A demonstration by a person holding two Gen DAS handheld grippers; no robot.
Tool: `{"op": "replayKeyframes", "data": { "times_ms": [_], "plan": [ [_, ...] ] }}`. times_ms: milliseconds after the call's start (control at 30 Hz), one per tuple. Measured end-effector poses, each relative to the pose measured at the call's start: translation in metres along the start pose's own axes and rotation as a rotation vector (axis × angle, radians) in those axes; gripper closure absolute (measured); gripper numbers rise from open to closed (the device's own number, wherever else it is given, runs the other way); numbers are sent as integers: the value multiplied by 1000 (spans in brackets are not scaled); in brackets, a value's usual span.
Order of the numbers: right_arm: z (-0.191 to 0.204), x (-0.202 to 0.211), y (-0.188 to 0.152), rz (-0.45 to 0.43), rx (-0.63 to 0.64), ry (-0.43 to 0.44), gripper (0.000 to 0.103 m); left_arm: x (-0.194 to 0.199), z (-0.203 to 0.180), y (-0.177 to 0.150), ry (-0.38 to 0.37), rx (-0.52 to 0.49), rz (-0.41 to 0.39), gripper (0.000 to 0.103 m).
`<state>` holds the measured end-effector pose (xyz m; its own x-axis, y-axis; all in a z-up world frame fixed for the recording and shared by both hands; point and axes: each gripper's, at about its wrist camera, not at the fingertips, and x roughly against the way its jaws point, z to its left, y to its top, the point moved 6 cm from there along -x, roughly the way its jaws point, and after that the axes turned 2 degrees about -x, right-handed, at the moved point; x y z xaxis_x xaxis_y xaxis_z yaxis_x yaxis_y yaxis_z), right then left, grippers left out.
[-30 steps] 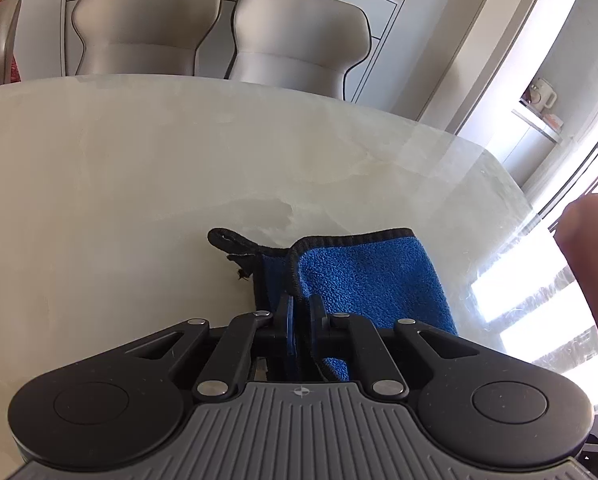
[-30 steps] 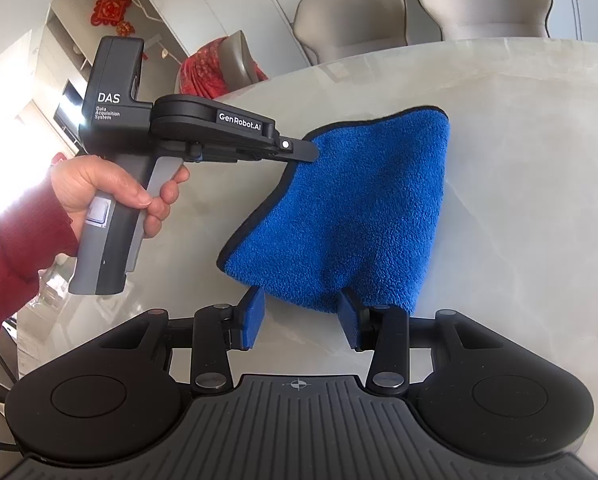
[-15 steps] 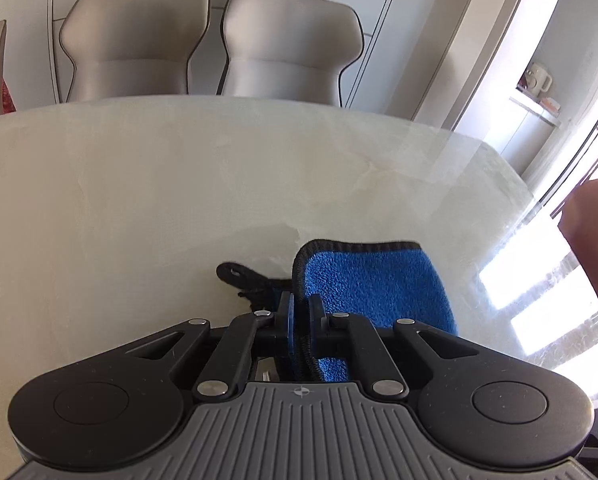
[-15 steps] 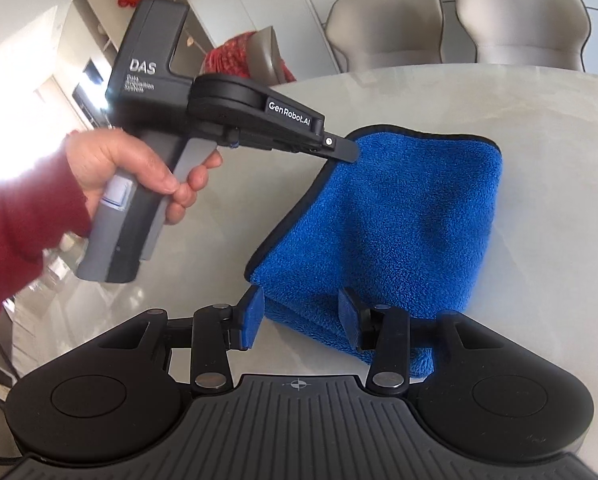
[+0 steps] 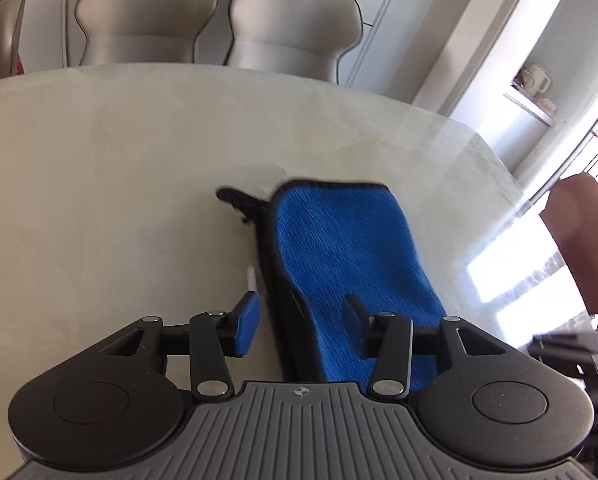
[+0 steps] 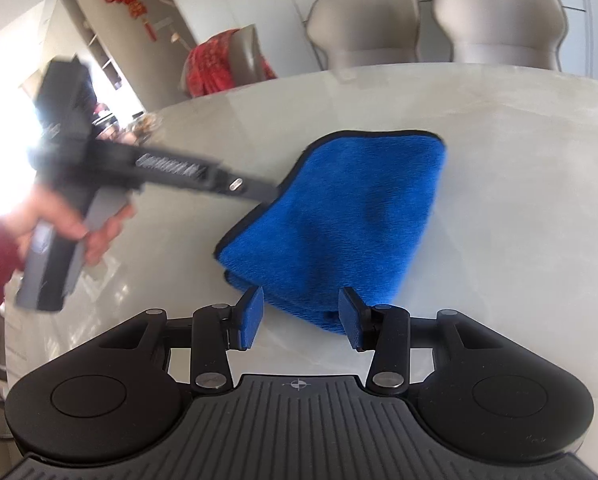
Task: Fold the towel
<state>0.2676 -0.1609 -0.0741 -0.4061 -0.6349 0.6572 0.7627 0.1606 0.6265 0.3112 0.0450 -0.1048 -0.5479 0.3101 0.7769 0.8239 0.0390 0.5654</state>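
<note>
A blue towel [image 5: 339,248] with a black hem lies folded on the pale marble table [image 5: 99,200], its black hanging loop [image 5: 235,198] sticking out at the far left corner. My left gripper [image 5: 301,322] hovers over the towel's near end with its jaws opening; cloth lies below and between them, and the pads do not press on it. In the right wrist view the towel [image 6: 339,220] lies flat and the blurred left gripper [image 6: 273,196] reaches its left edge, held by a hand [image 6: 59,224]. My right gripper [image 6: 301,316] is open over the towel's near corner, not touching it.
Two beige chairs [image 5: 219,28] stand along the table's far side, and a chair draped in red cloth [image 6: 219,60] stands at the far left. A brown chair back [image 5: 579,240] rises by the table's right edge. Bare marble surrounds the towel.
The left gripper's jaws, shut on the towel's hem before, have parted and let it go. That gripper has drawn back, and the towel's upper layer now lies flat.
</note>
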Motion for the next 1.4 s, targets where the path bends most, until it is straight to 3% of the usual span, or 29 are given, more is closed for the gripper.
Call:
{"op": "replayKeyframes", "data": {
  "times_ms": [167, 200, 233, 300, 400, 567, 667, 867, 967, 1167, 1267, 1333, 1400],
  "plan": [
    [0, -2, 4, -11, -1, -8, 57, -4, -10, -18, -23, 41, 30, 58],
    [1, -3, 4, -13, -1, -7, 57, -5, -13, -20, -28, 41, 32, 62],
    [1, -4, 4, -15, -1, -6, 56, -5, -15, -22, -35, 38, 36, 75],
    [3, -6, 3, -14, 1, -2, 56, -7, -16, -26, -40, 38, 47, 88],
    [3, -9, 4, -13, 7, -9, 56, -9, -14, -29, -22, 56, 51, 96],
    [0, -3, 16, -62, 5, -30, 56, -4, -3, -32, -26, 129, 46, 96],
    [4, -6, 23, -39, 53, -13, 56, -1, 0, -34, -26, 142, 45, 96],
    [13, -12, 5, 21, 287, -199, 56, -1, 3, -36, -25, 163, 49, 96],
    [12, -13, -5, 36, 271, -214, 56, 0, 3, -35, -29, 176, 46, 96],
    [0, -29, -7, -9, 205, -345, 56, -5, 3, -36, -30, 184, 62, 96],
    [1, -37, -9, -46, 191, -401, 49, -7, 2, -37, -27, 181, 65, 96],
    [-1, -39, -12, -74, 186, -441, 37, -9, 3, -37, -27, 183, 67, 96],
    [-5, -40, -17, -106, 176, -489, 31, -10, 4, -38, -27, 185, 69, 95]
  ]
}}
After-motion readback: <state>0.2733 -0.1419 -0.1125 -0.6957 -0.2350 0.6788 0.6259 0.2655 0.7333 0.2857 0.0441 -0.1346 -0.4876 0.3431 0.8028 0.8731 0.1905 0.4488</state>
